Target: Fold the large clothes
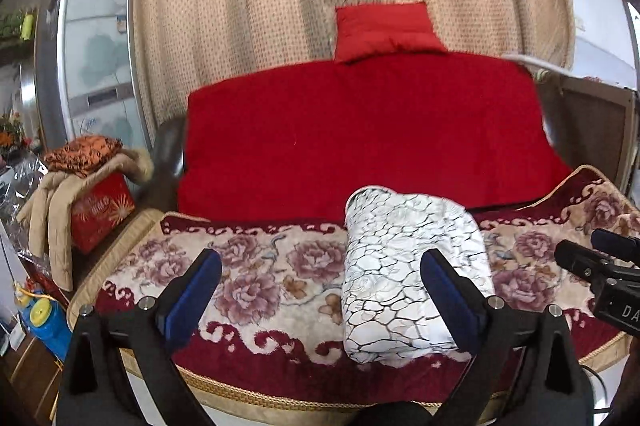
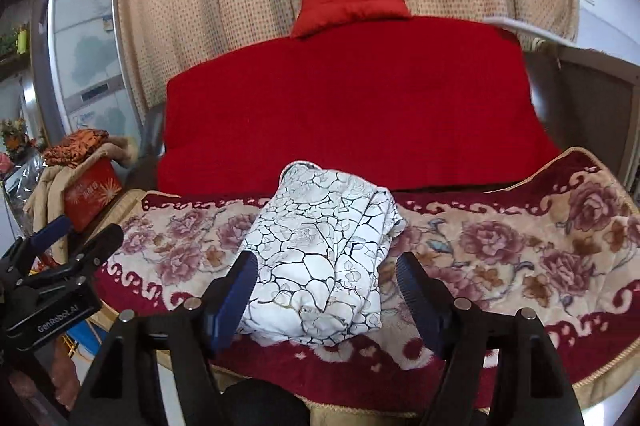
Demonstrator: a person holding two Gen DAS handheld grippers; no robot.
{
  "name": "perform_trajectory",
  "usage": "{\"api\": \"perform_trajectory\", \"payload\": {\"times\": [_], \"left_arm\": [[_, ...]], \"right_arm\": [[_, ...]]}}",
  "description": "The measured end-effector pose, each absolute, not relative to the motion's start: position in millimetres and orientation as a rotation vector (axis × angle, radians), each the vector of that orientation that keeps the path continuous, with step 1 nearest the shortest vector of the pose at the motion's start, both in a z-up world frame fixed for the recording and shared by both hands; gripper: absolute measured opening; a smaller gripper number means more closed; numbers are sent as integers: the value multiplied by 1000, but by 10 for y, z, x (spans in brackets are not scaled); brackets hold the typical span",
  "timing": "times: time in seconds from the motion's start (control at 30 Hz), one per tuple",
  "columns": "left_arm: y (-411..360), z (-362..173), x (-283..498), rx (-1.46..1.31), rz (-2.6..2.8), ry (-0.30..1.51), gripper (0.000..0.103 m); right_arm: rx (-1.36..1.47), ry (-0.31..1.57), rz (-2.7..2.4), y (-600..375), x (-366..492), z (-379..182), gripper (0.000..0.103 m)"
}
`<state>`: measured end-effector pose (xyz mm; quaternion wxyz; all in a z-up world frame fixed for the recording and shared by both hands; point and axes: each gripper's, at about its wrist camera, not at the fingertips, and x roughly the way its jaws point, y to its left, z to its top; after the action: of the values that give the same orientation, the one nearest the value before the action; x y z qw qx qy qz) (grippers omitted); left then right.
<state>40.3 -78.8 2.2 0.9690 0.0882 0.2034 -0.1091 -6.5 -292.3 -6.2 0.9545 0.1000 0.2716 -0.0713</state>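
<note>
left gripper and right gripper hover level, fingers spread, holding nothing, above the folded white garment on the floral blanket.

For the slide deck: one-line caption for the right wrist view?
Right gripper open above a folded white crackle-print garment on a floral sofa cover, left gripper at left.

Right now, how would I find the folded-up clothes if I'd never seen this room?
Find the big red sofa back. Below it lies a flowery seat cover. The folded white garment sits on its middle, the only white thing with black crackle lines among the roses.
</note>
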Motion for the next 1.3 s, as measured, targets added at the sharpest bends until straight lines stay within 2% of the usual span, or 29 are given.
{"api": "perform_trajectory", "payload": {"times": [0.43, 1.3], "left_arm": [[-716, 429, -212, 199, -236, 308, 100], [-619, 534, -318, 163, -255, 341, 100]], "right_arm": [[171, 574, -192, -2628, -492, 260, 76], [62, 498, -268, -2351, -773, 469, 76]]}}
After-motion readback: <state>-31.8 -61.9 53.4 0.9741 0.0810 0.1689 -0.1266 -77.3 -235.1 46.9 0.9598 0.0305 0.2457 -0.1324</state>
